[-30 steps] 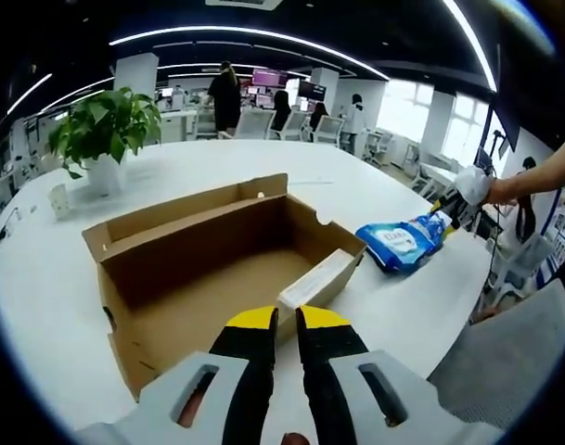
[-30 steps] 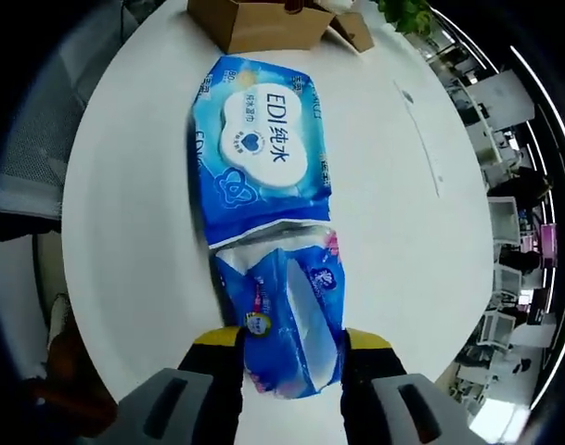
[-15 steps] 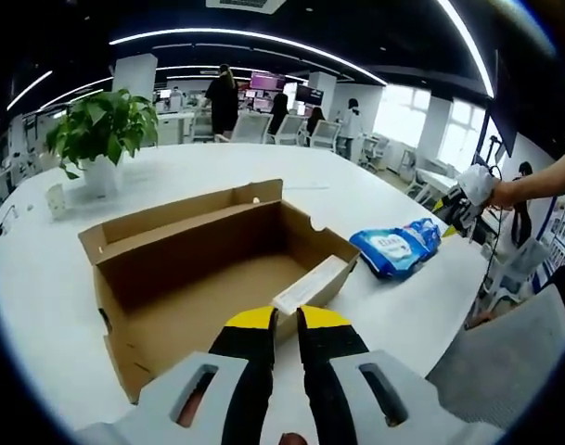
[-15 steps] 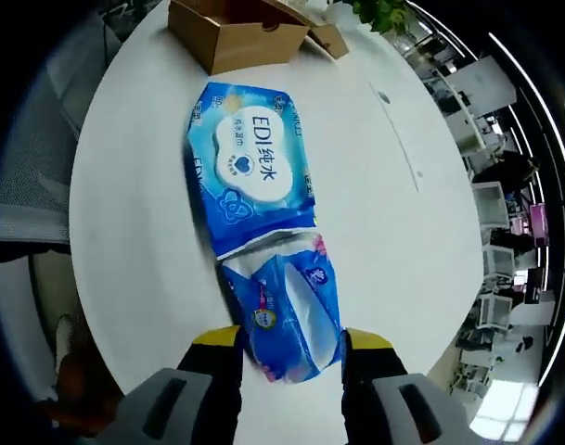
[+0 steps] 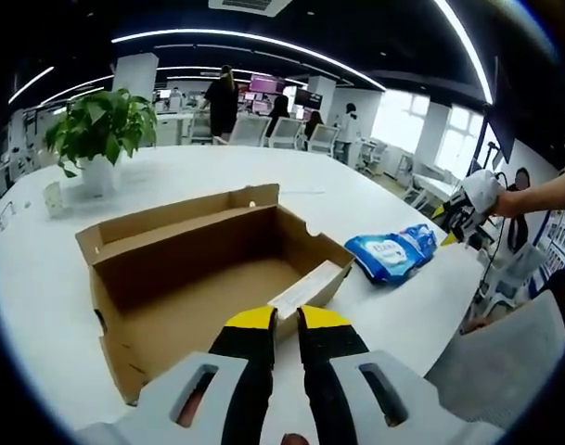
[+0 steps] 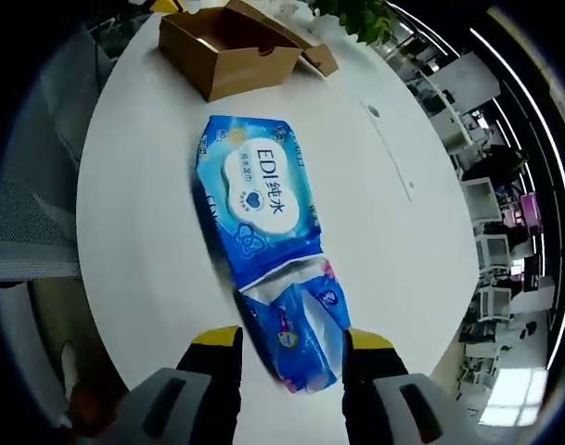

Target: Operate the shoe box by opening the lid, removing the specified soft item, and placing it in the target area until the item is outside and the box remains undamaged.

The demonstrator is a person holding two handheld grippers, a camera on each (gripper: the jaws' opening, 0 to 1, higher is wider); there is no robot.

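Observation:
An open brown cardboard shoe box sits on the white table, its lid folded back and a white strip lying inside by the near right wall. My left gripper hovers just in front of the box, shut and empty. A blue soft pack of wipes lies flat on the table to the right of the box. In the right gripper view the pack stretches away from me, with its crumpled tail end between the spread jaws of my right gripper, which is open. The box stands far beyond the pack.
A potted plant and a small white object stand at the table's far left. The table edge runs close to the right of the pack, with a grey chair beside it. A person's hand holds the right gripper. People and desks fill the background.
The right gripper has drawn back along the pack, so the pack looks smaller and its tail sits looser between the jaws. The left gripper and box are unchanged.

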